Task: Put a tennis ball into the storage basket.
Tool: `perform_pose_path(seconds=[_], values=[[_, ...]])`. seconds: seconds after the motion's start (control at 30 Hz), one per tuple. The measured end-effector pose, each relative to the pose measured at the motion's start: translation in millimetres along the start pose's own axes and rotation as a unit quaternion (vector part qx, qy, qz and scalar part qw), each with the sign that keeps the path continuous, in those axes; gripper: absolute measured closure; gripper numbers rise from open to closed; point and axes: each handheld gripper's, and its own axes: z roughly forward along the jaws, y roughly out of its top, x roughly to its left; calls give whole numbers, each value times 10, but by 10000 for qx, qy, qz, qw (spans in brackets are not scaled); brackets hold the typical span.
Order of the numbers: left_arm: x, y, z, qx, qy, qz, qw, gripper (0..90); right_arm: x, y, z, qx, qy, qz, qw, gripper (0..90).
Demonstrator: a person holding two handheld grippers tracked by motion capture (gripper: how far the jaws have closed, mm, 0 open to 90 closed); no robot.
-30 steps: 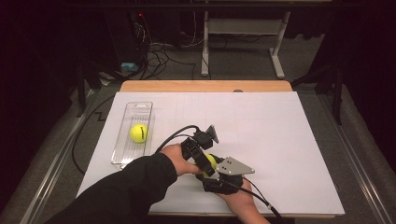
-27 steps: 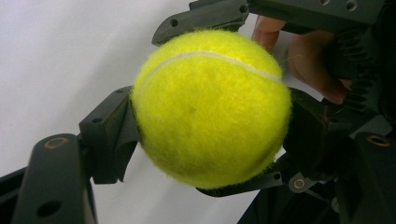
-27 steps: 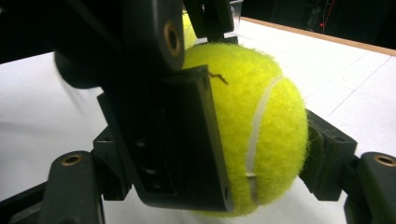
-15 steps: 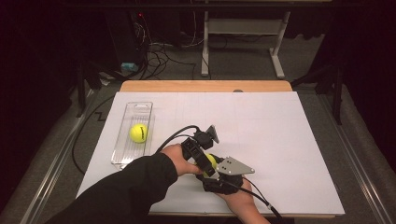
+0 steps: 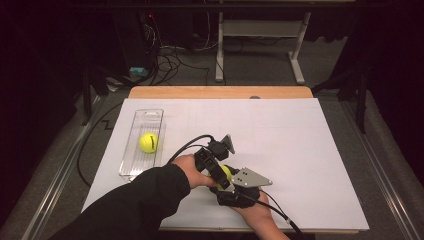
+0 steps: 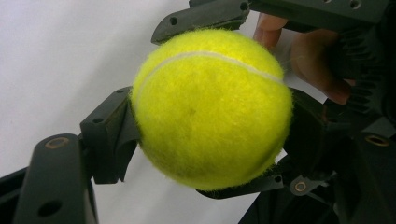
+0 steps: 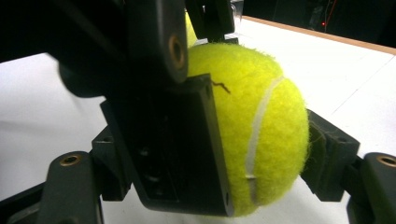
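Yellow tennis ball (image 6: 210, 107) | clamped by left gripper (image 6: 210, 135) | right gripper (image 7: 261, 154)

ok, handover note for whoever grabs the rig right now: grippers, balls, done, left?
Left gripper: jaws pressed on both sides of the tennis ball.
Right gripper: jaws pressed on the same ball from another angle. It looks like a handover, with neither side released.
All of this is near the front edge of the white table, right of the clear tray.
Done: a second ball already lies in the tray.
Left, probably: one gripper lets go, the other takes the ball to the tray.
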Motion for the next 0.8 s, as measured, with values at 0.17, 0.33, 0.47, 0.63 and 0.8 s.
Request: perform_pose_path(seconds=[0.17, 0.33, 0.47, 0.63, 0.8], values=[[-6, 4, -27, -25, 27, 23, 10000, 268, -17, -5, 10, 2, 82, -18, 10000, 147], [5, 7, -78, -47, 157, 9, 9999, 267, -30, -15, 24, 45, 25, 70, 10000, 24], [45, -10, -102, -60, 248, -28, 9997, 267, -37, -5, -4, 22, -13, 86, 10000, 1], [99, -32, -143, -64, 351, -93, 9993, 266, -63, -7, -37, 23, -74, -2, 10000, 1], [203, -72, -206, -66, 425, -227, 9988, 266, -124, -25, -104, 57, -144, 41, 9999, 1]])
